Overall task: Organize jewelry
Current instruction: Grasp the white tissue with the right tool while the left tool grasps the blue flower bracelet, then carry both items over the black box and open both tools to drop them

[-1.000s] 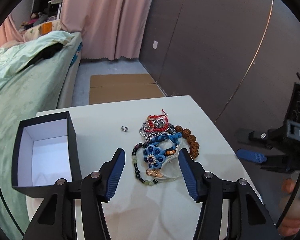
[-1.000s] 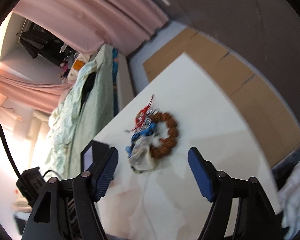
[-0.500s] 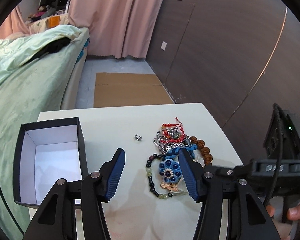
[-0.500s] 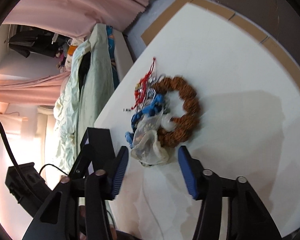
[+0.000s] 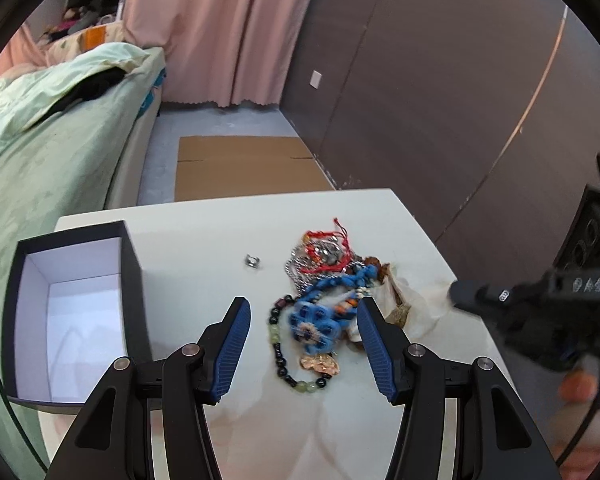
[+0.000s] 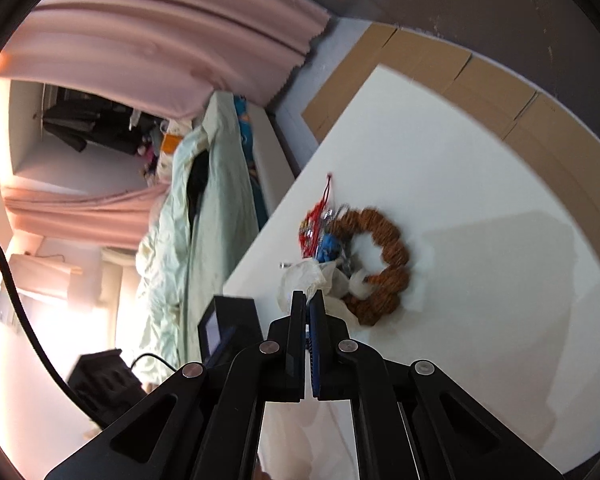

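Note:
A tangled pile of jewelry [image 5: 324, 292] lies on the white table [image 5: 204, 248]: a blue flower bracelet [image 5: 314, 326], a dark and green bead bracelet [image 5: 280, 356], red cords [image 5: 320, 240], a silver chain and a brown bead bracelet [image 6: 384, 264]. A small silver ring [image 5: 253, 261] lies apart to the left. An open black box [image 5: 66, 312] with a white inside stands at the left. My left gripper [image 5: 302, 344] is open just in front of the pile. My right gripper [image 6: 309, 300] is shut on a clear plastic bag [image 6: 304, 276] at the pile's edge; the bag also shows in the left wrist view [image 5: 416, 304].
A bed with a pale green cover [image 5: 48, 128] runs along the table's left side. Flat cardboard [image 5: 244, 168] lies on the floor beyond the table. A dark wall panel [image 5: 440, 100] stands to the right. Pink curtains [image 5: 220, 28] hang at the back.
My right gripper has moved in to the pile and closed from open onto the plastic bag. The left gripper has stayed open and shifted slightly.

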`<state>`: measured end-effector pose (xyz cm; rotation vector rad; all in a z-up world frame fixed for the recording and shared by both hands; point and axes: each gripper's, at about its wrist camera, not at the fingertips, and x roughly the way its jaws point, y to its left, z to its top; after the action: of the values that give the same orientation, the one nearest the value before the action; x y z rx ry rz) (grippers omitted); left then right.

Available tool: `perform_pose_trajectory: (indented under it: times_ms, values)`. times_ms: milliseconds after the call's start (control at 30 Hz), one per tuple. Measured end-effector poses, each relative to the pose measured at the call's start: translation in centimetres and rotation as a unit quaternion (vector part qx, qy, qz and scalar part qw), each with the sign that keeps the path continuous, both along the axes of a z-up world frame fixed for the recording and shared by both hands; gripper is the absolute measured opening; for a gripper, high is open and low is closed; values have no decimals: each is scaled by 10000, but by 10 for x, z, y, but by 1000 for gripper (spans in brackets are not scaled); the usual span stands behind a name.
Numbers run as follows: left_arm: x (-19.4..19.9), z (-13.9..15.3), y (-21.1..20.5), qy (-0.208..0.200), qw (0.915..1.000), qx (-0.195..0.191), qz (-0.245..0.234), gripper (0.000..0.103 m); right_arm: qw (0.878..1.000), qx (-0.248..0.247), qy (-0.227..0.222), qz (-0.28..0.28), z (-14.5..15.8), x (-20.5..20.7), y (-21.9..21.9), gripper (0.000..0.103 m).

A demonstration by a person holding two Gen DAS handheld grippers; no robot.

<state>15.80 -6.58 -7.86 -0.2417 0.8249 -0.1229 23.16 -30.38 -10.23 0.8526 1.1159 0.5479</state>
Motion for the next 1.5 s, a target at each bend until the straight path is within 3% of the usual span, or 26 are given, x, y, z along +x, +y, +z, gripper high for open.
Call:
perform_pose_trajectory:
  times_ms: [500, 800, 900, 967, 1267, 1500]
  values:
    - [16, -28, -23, 313, 9989, 298, -195, 57, 9987, 43, -143, -491, 14, 3, -43, 3]
    - [23, -40, -23, 396, 9989, 229, -133, 56, 9983, -5, -159, -565, 17, 4, -47, 3]
    - [24, -40, -21, 388, 9990, 187, -124, 33, 9984, 5, -170, -542, 18, 2, -47, 3]
    - [23, -37, -20, 367, 9992, 119, -105, 27, 9984, 4, -188, -524, 19, 1, -46, 3]
    - [4, -14, -6, 105, 9998, -79, 116, 21, 9987, -37, -306, -398, 22, -6, -42, 3]
    - [-18, 8, 8, -157, 9993, -244, 233, 21, 9973, 48, -729, -94, 39, -21, -23, 3]
